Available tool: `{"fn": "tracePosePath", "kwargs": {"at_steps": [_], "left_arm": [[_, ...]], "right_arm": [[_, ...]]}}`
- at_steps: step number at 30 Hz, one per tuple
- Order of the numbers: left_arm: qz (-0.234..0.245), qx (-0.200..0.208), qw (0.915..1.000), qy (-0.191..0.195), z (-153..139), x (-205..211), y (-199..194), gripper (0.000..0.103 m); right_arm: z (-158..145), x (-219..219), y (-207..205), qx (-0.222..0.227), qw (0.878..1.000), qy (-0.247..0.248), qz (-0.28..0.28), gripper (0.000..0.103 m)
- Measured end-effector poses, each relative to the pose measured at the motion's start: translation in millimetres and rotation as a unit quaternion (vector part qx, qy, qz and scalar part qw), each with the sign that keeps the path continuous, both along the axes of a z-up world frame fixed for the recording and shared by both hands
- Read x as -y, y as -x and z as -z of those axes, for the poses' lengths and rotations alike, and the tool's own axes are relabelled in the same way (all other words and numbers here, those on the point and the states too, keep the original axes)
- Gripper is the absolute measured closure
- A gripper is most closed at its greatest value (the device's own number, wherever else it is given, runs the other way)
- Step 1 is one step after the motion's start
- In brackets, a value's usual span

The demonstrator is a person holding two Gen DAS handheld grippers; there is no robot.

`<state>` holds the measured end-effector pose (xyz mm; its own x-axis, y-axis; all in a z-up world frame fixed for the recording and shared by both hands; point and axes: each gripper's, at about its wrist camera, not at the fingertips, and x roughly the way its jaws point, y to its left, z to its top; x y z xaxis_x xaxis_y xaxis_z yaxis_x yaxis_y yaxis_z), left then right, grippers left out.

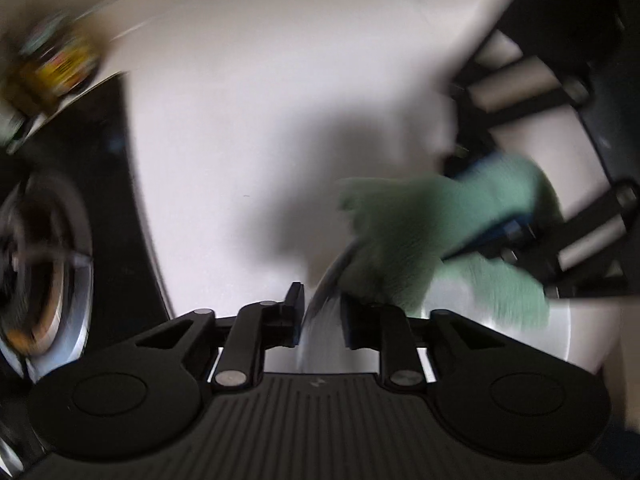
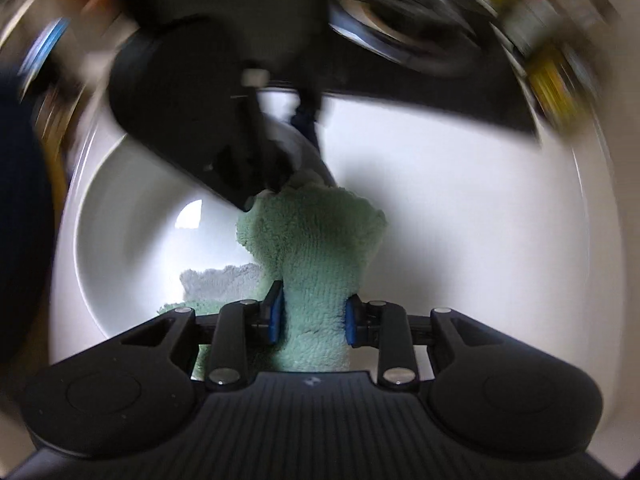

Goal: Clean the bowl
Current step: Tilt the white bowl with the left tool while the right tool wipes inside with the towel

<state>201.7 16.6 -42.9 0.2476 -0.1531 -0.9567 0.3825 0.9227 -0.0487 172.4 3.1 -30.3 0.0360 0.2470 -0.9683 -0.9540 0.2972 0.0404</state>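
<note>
A white bowl (image 2: 132,220) rests on a white counter (image 2: 460,200). My left gripper (image 1: 320,312) is shut on the bowl's rim (image 1: 326,280), one finger inside the wall and one outside. From the right wrist it appears at the bowl's far edge, the left gripper (image 2: 298,144) coming down from above. My right gripper (image 2: 314,316) is shut on a bunched green cloth (image 2: 316,240), which hangs into the bowl and touches its inside. In the left wrist view the right gripper (image 1: 492,200) and the cloth (image 1: 420,232) sit over the bowl's inner surface (image 1: 480,320). Both views are motion-blurred.
A black cooktop with a metal burner (image 1: 40,260) borders the counter (image 1: 240,120) on the left; the burner (image 2: 400,12) lies beyond the bowl. A colourful package (image 1: 56,64) stands at the back, also the package (image 2: 552,68). A dark blue sleeve (image 2: 20,220) fills the left edge.
</note>
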Motion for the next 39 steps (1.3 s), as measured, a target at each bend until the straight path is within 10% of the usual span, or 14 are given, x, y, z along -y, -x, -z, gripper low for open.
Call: {"fn": "tracePosePath", "kwargs": {"at_steps": [3,6,9,12,17,23,28,32,35,39], "left_arm": [[-0.046,0.042,0.9980,-0.012,-2.9,-3.6,7.9,0.066],[-0.090,0.065,0.9937,-0.012,-5.4,-8.4,13.0,0.064],[-0.109,0.065,0.9919,-0.008,-8.6,-2.1,20.3,0.063],[-0.102,0.063,0.9922,-0.033,-8.4,7.3,30.6,0.074],[0.018,0.005,0.9986,-0.050,-4.5,17.9,35.8,0.084],[0.123,-0.017,0.9915,-0.040,-19.0,42.7,0.6,0.085],[0.112,-0.061,0.9918,0.009,-7.8,35.2,-19.3,0.082],[0.047,-0.043,0.9974,0.034,-1.4,23.0,-11.7,0.075],[-0.011,-0.005,0.9997,0.021,4.7,17.3,2.7,0.069],[-0.107,0.017,0.9938,0.023,7.0,2.5,10.5,0.069]], "right_arm": [[0.3,21.6,-1.0,-0.042,0.983,-0.021,0.177,0.081],[-3.6,48.7,23.3,-0.093,0.931,-0.050,0.349,0.079],[-6.4,53.7,46.6,-0.103,0.914,-0.052,0.388,0.078],[-4.3,47.7,39.6,-0.092,0.935,-0.038,0.339,0.078],[4.4,20.0,10.5,-0.012,0.996,0.022,0.089,0.078],[6.2,-12.9,21.8,0.040,0.989,0.056,-0.129,0.076],[4.4,-18.1,25.7,0.056,0.980,0.059,-0.181,0.075],[1.9,-5.7,15.4,0.050,0.993,0.039,-0.101,0.077],[-4.8,30.2,11.8,0.006,0.998,0.006,0.068,0.078],[-9.4,69.5,22.5,-0.058,0.952,-0.051,0.295,0.076]]}}
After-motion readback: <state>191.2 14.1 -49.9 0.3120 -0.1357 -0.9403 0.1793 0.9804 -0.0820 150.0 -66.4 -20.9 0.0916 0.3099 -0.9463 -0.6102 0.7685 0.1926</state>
